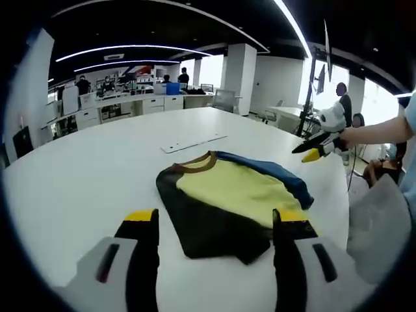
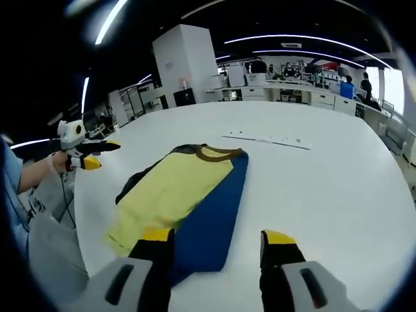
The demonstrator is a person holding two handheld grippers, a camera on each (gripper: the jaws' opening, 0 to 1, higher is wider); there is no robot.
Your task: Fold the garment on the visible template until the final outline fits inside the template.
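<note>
Lying flat on the white desk (image 1: 84, 175), the garment (image 1: 227, 201) is seen as a partly folded shirt with a yellow front, a brown collar, a dark brown or black side and a blue side. In the left gripper view the dark part is turned toward the camera and the blue sleeve is tucked along the far right side; in the right gripper view the blue panel (image 2: 211, 221) lies nearest and the dark part is glimpsed past the yellow at the far left. The garment is placed toward the near edge of the desk, well short of its middle.

The left gripper (image 1: 214, 224) is held just above the near edge of the garment, its yellow-tipped jaws spread apart with nothing between them. The right gripper (image 2: 218, 244) is likewise held with jaws parted and empty, one tip over the blue cloth.

A thin pale strip (image 1: 194, 143) is seen on the desk beyond the collar, apart from the garment. Office desks, pillars and people are visible far behind.
</note>
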